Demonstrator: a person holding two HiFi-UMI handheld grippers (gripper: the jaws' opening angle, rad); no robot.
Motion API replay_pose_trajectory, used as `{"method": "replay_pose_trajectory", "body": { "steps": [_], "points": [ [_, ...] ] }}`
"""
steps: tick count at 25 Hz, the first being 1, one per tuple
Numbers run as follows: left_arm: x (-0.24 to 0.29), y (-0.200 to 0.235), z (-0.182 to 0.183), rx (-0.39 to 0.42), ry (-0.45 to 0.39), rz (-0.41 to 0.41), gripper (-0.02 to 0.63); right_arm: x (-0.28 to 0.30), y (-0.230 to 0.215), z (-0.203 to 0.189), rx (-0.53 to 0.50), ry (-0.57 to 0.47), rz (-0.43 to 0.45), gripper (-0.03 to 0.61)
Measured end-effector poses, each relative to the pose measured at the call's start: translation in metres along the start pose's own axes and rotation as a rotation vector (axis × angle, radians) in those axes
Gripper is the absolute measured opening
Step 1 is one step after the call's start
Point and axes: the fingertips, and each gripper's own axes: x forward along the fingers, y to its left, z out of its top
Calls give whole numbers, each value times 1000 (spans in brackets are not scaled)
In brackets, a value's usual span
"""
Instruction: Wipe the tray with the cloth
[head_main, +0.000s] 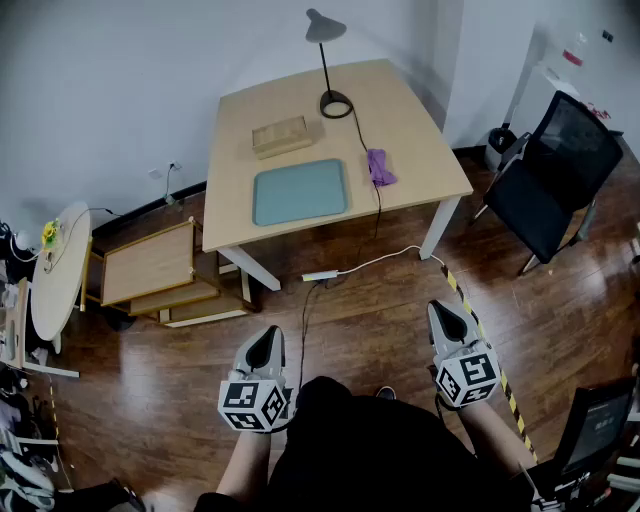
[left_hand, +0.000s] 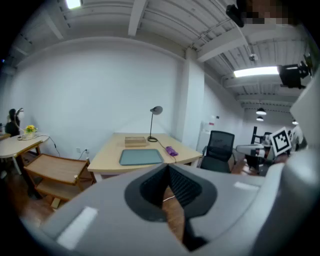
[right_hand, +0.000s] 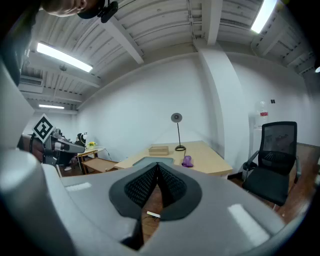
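A teal tray (head_main: 299, 191) lies on the wooden table (head_main: 420, 150), toward its front edge. Right of the tray a purple cloth (head_main: 379, 167) sits crumpled on the tabletop. Both show small in the left gripper view, tray (left_hand: 141, 157) and cloth (left_hand: 171, 150), and in the right gripper view, tray (right_hand: 145, 161) and cloth (right_hand: 187, 161). My left gripper (head_main: 265, 349) and right gripper (head_main: 446, 322) hang low over the floor, well short of the table. Both are shut with nothing between the jaws.
On the table stand a wooden box (head_main: 281, 136) and a black desk lamp (head_main: 331, 60) whose cable runs past the cloth. A black office chair (head_main: 555, 175) is at the right, low wooden shelves (head_main: 155, 265) at the left. A white power strip (head_main: 320, 275) lies on the floor.
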Motion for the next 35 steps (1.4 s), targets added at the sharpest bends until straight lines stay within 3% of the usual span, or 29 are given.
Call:
{"method": "replay_pose_trajectory", "body": {
  "steps": [3, 6, 12, 18, 22, 27, 31, 35],
  "points": [
    [23, 19, -15, -9, 51, 11, 21, 13, -22, -7, 8, 21, -46, 5],
    [49, 45, -16, -26, 44, 38, 22, 40, -35, -9, 7, 32, -70, 5],
    [137, 109, 17, -18, -16, 0, 28, 127, -42, 3, -16, 42, -117, 5],
    [234, 173, 50, -49, 26, -87, 57, 230, -56, 31, -54, 102, -209, 5],
    [280, 210, 40, -61, 95, -93, 55, 285, -81, 27, -47, 176, -293, 5],
    [322, 264, 16, -115, 156, -9, 55, 357, -128, -20, -75, 332, -370, 13],
    [351, 292, -20, -174, 340, 48, 62, 404, -171, -67, -31, 511, -398, 155],
    [372, 309, -38, -207, 467, 78, 123, 450, -206, -102, -32, 647, -409, 158]
  ]
}}
